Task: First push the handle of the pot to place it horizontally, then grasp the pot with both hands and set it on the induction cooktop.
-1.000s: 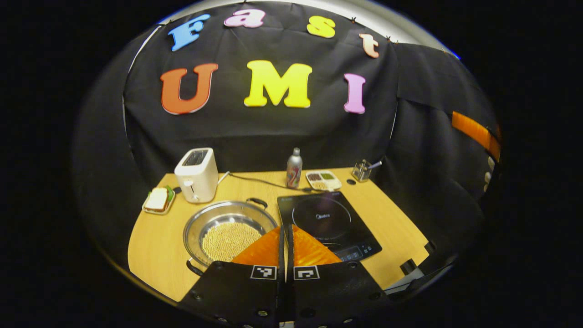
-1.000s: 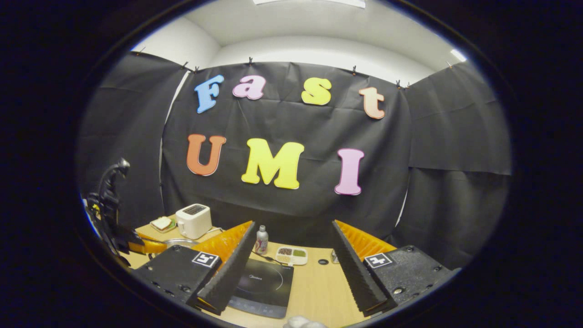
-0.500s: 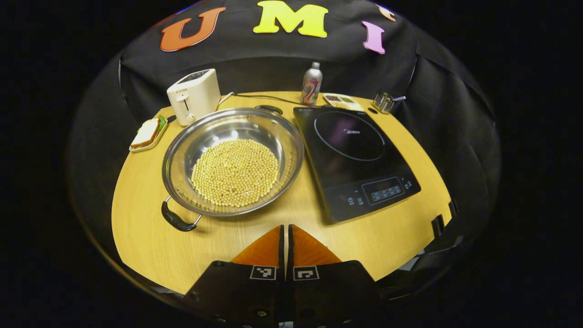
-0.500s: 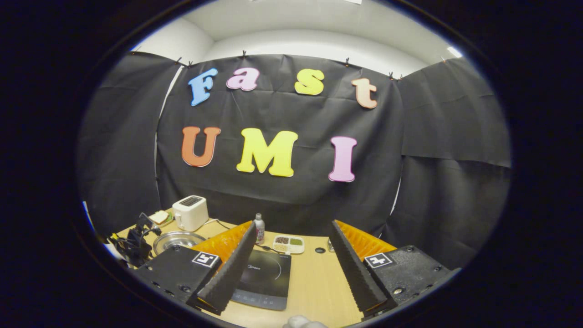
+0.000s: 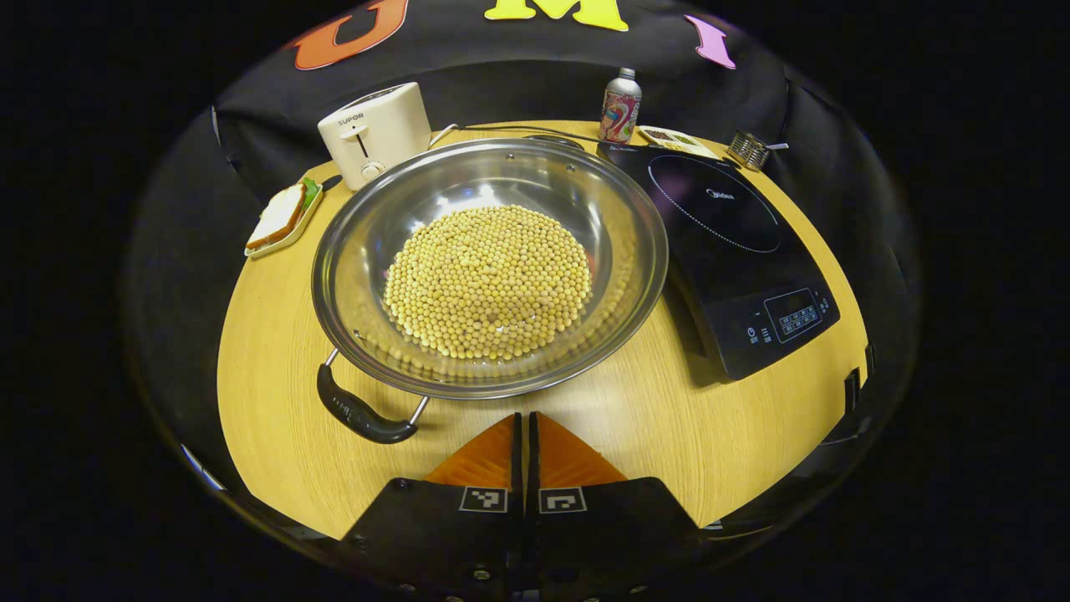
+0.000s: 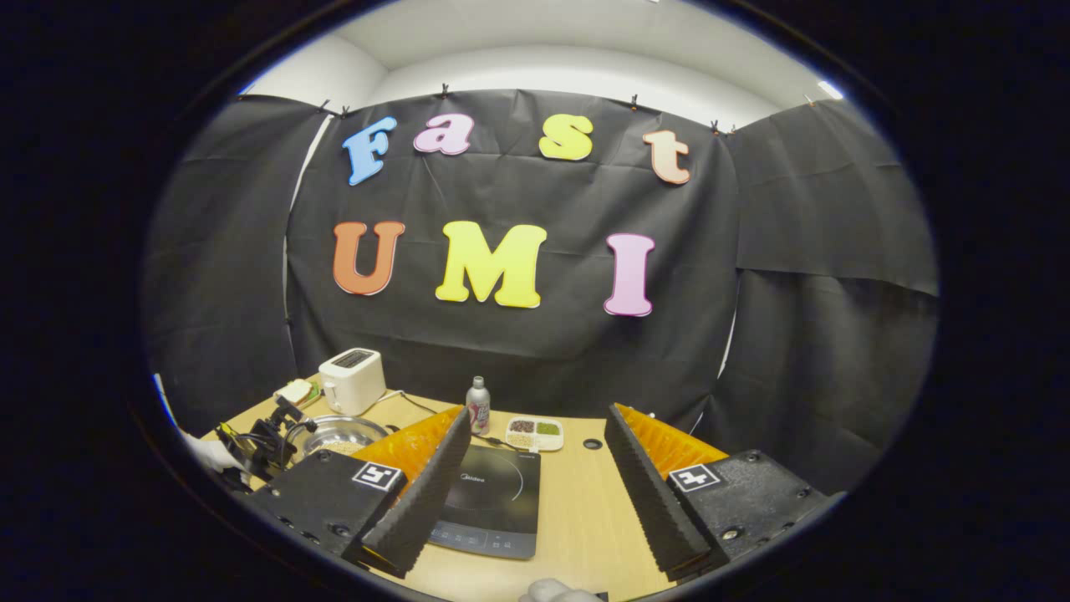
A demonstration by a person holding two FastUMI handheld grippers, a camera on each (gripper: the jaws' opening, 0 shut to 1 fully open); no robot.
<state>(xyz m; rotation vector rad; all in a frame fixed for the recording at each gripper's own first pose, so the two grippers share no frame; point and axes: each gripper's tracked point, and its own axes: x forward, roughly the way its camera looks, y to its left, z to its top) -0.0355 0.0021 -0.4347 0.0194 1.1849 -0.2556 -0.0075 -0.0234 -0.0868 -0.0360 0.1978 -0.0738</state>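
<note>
Jaws: left gripper (image 5: pixel 527 431) closed, now nearer pot (image 5: pixel 493 267); right gripper (image 6: pixel 535 468) wide, unchanged.

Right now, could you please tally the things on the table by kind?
Cookware: 1, the pot of beans
Appliances: 2, toaster and induction cooktop
Food dishes: 2, sandwich plate and divided tray
Bottles: 1
Utensil holders: 1
Total: 7
</note>
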